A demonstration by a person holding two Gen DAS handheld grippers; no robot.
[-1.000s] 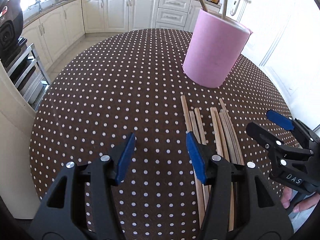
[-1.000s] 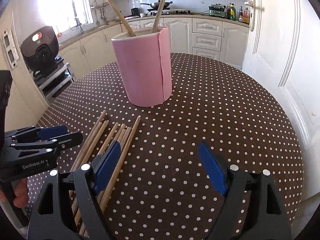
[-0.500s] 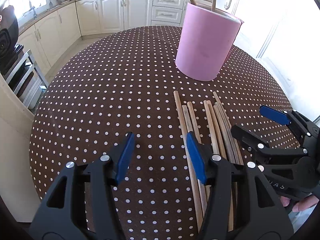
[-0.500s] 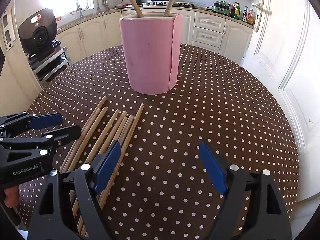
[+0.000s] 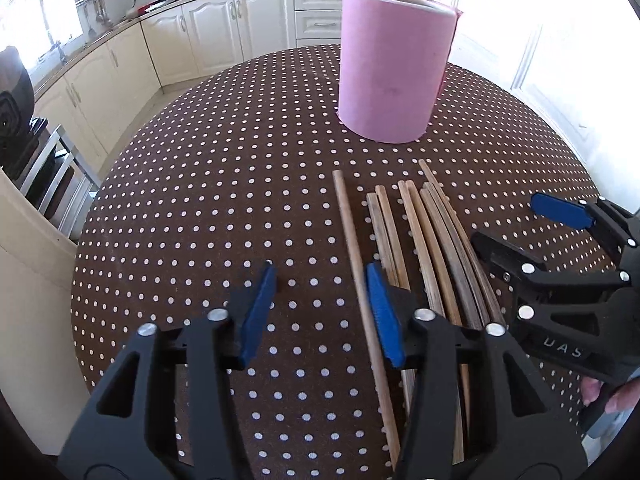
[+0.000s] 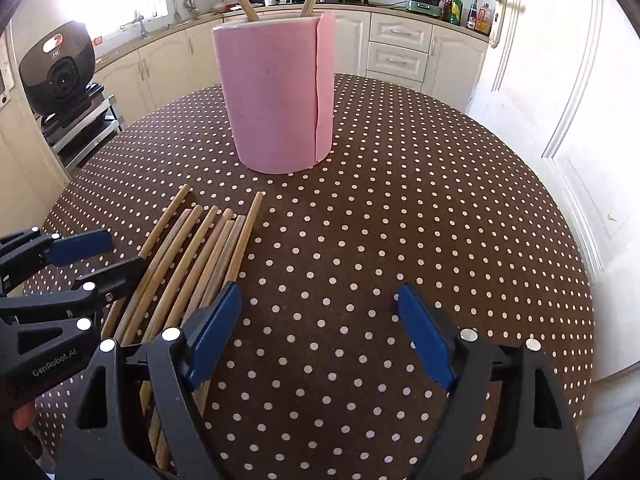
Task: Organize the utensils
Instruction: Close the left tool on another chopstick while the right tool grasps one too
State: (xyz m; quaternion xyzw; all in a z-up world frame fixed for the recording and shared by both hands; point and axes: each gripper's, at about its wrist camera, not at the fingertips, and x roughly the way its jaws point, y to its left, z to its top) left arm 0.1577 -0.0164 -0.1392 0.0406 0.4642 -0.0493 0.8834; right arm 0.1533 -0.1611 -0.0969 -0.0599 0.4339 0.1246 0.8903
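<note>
While most of the chopsticks [image 5: 432, 248] lie side by side on the table [image 5: 208, 208], one stick [image 5: 352, 248] sits slightly apart at the row's left edge, and the left gripper [image 5: 322, 312] has it between its blue pads. Its jaws have just been closing but do not yet seem to press on the stick, so the pick-up looks only begun. Next comes squeezing that thin round rod without rolling it, then lifting it to the pink cup [image 5: 390, 68] beyond, where two sticks already stand. The right gripper [image 6: 320, 336] hangs wide open over bare cloth beside the pile. Sticks look like smooth pale wood; the cup is matt and cylindrical; the brown cloth is dotted white.
</note>
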